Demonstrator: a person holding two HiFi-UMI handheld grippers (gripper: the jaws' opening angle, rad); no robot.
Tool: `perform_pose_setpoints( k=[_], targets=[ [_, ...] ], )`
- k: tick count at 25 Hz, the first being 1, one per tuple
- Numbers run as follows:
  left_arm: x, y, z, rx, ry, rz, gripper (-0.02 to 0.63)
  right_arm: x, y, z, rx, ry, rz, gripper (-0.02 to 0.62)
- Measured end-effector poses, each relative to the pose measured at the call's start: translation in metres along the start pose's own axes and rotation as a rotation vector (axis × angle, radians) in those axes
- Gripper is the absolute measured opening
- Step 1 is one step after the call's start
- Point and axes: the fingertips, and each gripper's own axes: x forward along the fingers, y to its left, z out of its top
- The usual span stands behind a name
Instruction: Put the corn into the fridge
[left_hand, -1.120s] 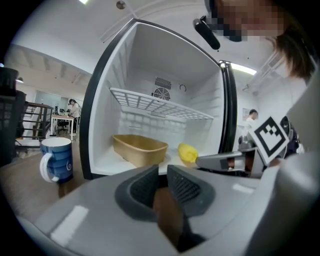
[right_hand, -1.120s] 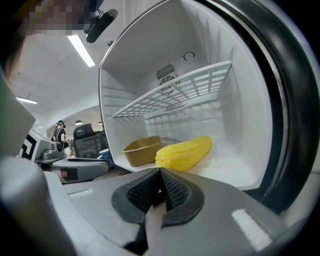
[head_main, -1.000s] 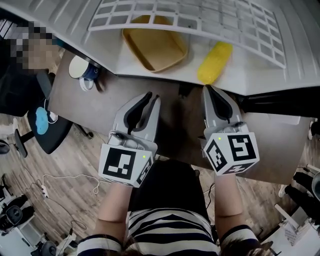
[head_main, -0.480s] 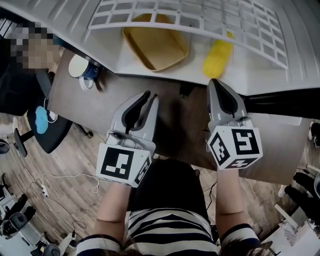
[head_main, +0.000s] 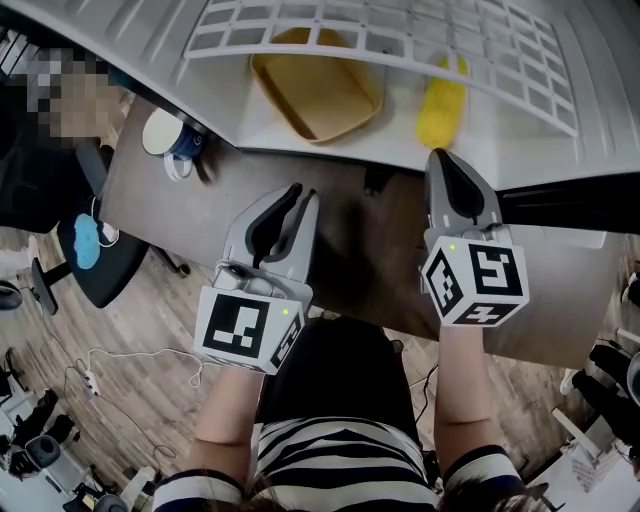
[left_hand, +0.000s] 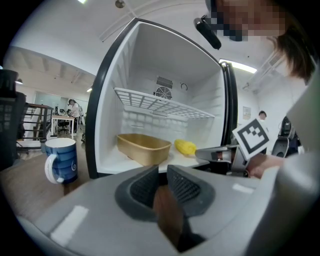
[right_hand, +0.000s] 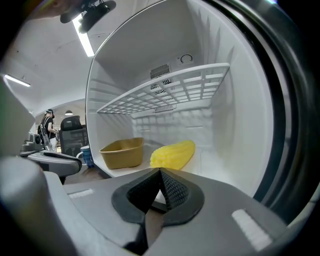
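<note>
The corn (head_main: 441, 102) lies on the white floor of the open fridge (head_main: 330, 150), on the right side, with its far end under the wire shelf (head_main: 400, 40). No tool is touching it. In the right gripper view the corn (right_hand: 172, 154) is lying flat with one end pointing to the fridge opening, close to the right wall of the fridge (right_hand: 235, 125). To its left, apart from it, a tan tray (head_main: 316, 85) stands on the same floor; I see a strip of white between the two.

My right tool (head_main: 445, 160) is just in front of the corn, at the front edge of the fridge. Its tips are near the corn's near end but there is a gap to it. In its own view the right tool (right_hand: 159, 172) has the jaws pressed together at the tips, and they hold nothing.

My left tool (head_main: 300, 193) is over the brown worktop (head_main: 350, 260), in front of the tray and outside the fridge. In its own view the left tool (left_hand: 162, 171) has the jaws a narrow gap apart, released, with only the worktop showing between them.

A blue mug (head_main: 175, 140) stands on the worktop, left of the fridge and well apart from both tools.
</note>
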Motion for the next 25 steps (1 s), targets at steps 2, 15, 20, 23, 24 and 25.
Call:
perform_pose_setpoints(
  k=[2,15,20,23,24,25],
  targets=[
    [-0.001,0.002,0.000,-0.001,0.000,0.002,0.000,0.000,0.000,0.000,0.004,0.000,-0.003,-0.009],
    [-0.017,0.003,0.015,-0.004,-0.028,0.010,0.000,-0.034,0.006,-0.005,0.042,0.005,-0.019,-0.009],
    [-0.026,0.005,0.019,-0.007,-0.027,0.024,0.000,-0.052,0.009,-0.009,0.058,0.011,-0.031,-0.009],
    [-0.029,0.005,0.018,-0.012,-0.025,0.030,0.000,-0.060,0.008,-0.011,0.065,0.013,-0.040,-0.009],
    [-0.029,0.005,0.018,-0.013,-0.024,0.032,0.000,-0.062,0.008,-0.012,0.067,0.014,-0.043,-0.009],
    [-0.030,0.005,0.017,-0.013,-0.023,0.034,0.000,-0.065,0.007,-0.013,0.070,0.015,-0.046,-0.009]
  ],
)
